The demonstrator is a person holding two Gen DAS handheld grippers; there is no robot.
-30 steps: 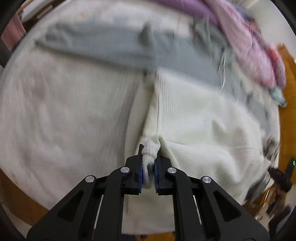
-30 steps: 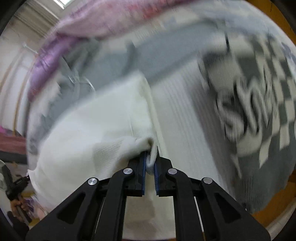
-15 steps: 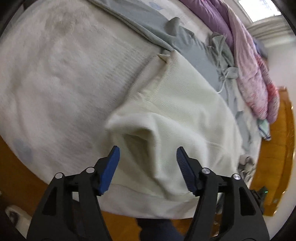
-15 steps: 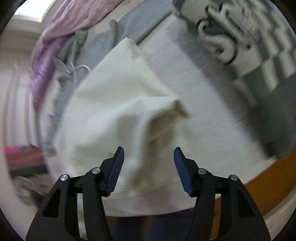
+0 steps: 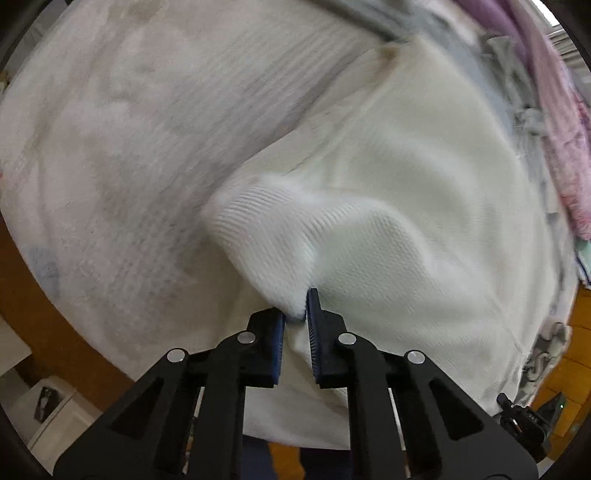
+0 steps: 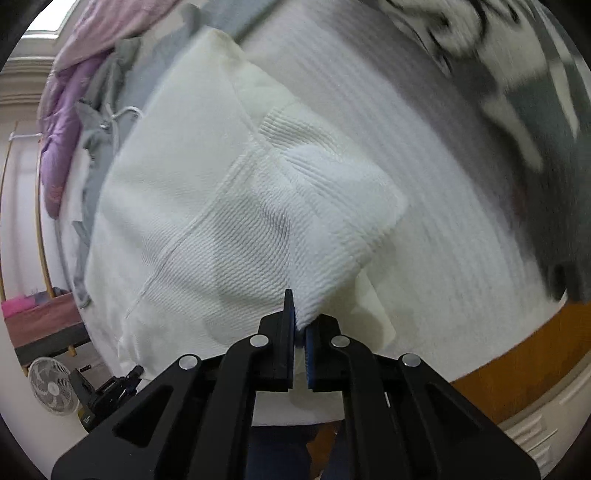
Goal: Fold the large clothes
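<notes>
**On the bed's near edge, both grippers pinch a cream knit**

On the bed, covered by a pale ribbed spread, a cream knit garment lies flat close to the near edge, reaching back toward the middle of the bed. In the left wrist view its near left corner is lifted into a soft, rounded fold. The left gripper has that fold between its blue pads: its jaws have just been closing and now pinch the knit, with only the thickness of the cloth keeping them apart. Beyond the garment, toward the far side of the bed, a grey garment lies across the spread, and a pink and purple quilt is heaped along the far right edge. The wooden bed frame shows below the spread at the near left.

In the right wrist view the same cream garment fills the middle, its near right corner folded back over itself into a squarish flap. The right gripper holds the tip of this flap: its jaws have just been closing too and are now pressed almost together on the knit. To the right, a dark grey and white patterned garment lies on the spread toward the bed's right edge, blurred. A small fan stands on the floor at the lower left.
</notes>
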